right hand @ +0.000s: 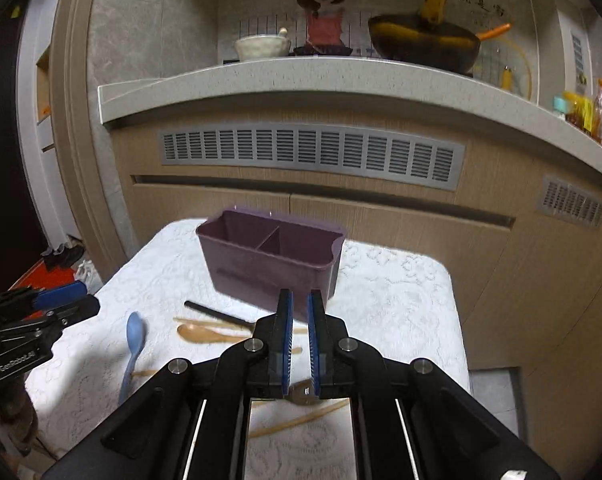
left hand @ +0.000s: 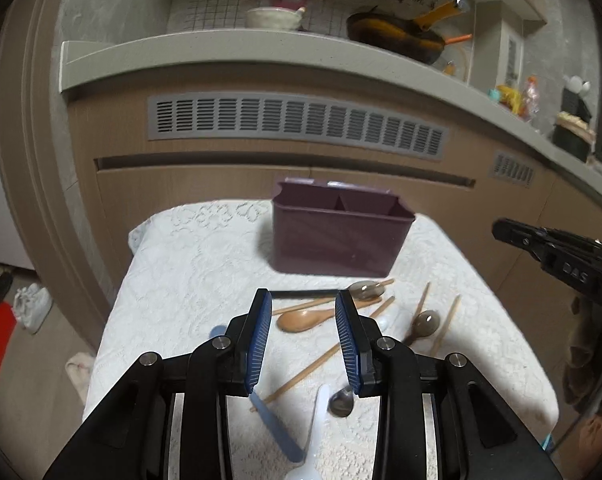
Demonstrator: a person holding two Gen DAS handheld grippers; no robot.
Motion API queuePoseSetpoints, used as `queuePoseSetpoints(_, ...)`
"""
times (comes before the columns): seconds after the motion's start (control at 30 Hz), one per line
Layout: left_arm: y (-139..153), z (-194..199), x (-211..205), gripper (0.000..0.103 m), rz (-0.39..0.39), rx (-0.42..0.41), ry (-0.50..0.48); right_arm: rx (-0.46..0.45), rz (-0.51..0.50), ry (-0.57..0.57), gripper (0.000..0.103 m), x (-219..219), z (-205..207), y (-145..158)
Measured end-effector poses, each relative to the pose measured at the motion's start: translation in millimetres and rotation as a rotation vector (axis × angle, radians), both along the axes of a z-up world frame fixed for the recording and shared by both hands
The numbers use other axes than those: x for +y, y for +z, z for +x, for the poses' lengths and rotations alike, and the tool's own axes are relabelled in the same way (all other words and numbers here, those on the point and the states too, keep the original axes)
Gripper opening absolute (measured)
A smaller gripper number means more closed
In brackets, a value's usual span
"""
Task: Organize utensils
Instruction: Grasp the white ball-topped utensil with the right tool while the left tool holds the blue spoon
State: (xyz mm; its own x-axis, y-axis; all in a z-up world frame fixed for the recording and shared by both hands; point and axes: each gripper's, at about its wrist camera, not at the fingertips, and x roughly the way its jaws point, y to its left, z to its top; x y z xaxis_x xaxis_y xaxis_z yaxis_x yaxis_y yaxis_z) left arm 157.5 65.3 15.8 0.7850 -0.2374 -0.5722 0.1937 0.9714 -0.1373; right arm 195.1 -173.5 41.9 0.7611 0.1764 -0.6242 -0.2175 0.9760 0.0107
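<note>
Utensils [left hand: 307, 320] scattered on white cloth [left hand: 189, 272] before purple caddy [left hand: 337, 232]. Right gripper [right hand: 299, 344] nearly shut, nothing visibly held. Left gripper [left hand: 303, 340] partly open, empty, above wooden spoon [left hand: 301, 321].

The table holds one purple two-compartment caddy [left hand: 341, 232] and one black chopstick [left hand: 305, 292]. Spoons: one wooden [left hand: 305, 320], one blue [right hand: 135, 340], one white [left hand: 317, 432], one metal [left hand: 341, 400], two translucent brown [left hand: 367, 290].
</note>
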Motion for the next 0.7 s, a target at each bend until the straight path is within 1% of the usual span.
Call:
queuePoseSetpoints(0.03,-4,3,1,0.034,0.001,0.028,0.02,0.046,0.006,0.022,0.01,0,2,-7)
queuePoseSetpoints(0.07,-11,7,4,0.035,-0.008,0.067,0.041,0.102,0.018,0.051,0.02,0,5,-20)
queuePoseSetpoints(0.1,-20,12,8,0.035,-0.02,0.113,0.062,0.134,0.032,0.065,0.034,2,7,-32)
queuePoseSetpoints(0.13,-25,14,11,0.035,-0.023,0.135,0.071,0.175,0.043,0.08,0.037,5,11,-49)
queuePoseSetpoints(0.23,-46,16,20,0.035,-0.002,0.183,0.121,0.251,0.045,0.082,0.038,16,22,-87)
queuePoseSetpoints(0.3,-57,19,29,0.035,-0.001,0.211,0.153,0.287,0.064,0.071,0.038,28,37,-105)
queuePoseSetpoints(0.4,-69,25,45,0.036,-0.017,0.243,0.2,0.318,0.068,0.041,0.038,47,55,-123)
queuePoseSetpoints(0.5,-77,30,55,0.037,-0.03,0.265,0.216,0.376,0.04,-0.016,0.038,62,74,-140)
queuePoseSetpoints(0.53,-79,29,57,0.039,-0.033,0.272,0.217,0.348,0.016,-0.024,0.038,68,75,-141)
queuePoseSetpoints(0.57,-82,31,58,0.043,-0.04,0.285,0.216,0.34,-0.006,-0.012,0.036,72,74,-141)
queuePoseSetpoints(0.6,-85,32,59,0.044,-0.045,0.294,0.212,0.336,-0.018,0.007,0.025,76,73,-141)
queuePoseSetpoints(0.63,-88,35,58,0.045,-0.056,0.311,0.202,0.331,-0.023,0.04,0.023,79,70,-140)
queuePoseSetpoints(0.7,-92,43,54,0.045,-0.07,0.336,0.188,0.33,-0.015,0.069,0.02,76,64,-135)
